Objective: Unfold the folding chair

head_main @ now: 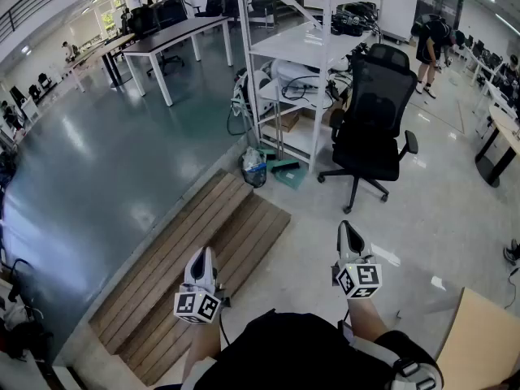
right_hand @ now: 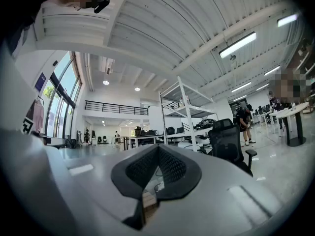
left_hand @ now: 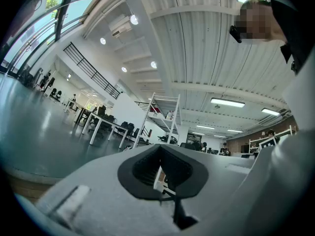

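No folding chair shows clearly in any view. My left gripper [head_main: 203, 257] is held close in front of my body over the end of a wooden slatted platform [head_main: 187, 275]; its jaws are shut with nothing between them, as the left gripper view [left_hand: 160, 150] also shows. Over the pale tiled floor, my right gripper [head_main: 348, 227] points forward toward a black office chair [head_main: 370, 120], shut and empty. In the right gripper view [right_hand: 158, 149] the closed jaws aim at the white shelf rack [right_hand: 184, 117], with the office chair [right_hand: 227, 144] to its right.
A white metal shelf rack [head_main: 301, 55] with cables and boxes stands ahead, a small bin [head_main: 253, 169] at its foot. Long white tables [head_main: 175, 39] stand at the back left. A person [head_main: 429, 43] stands far right. A tan panel [head_main: 483, 344] lies at the bottom right.
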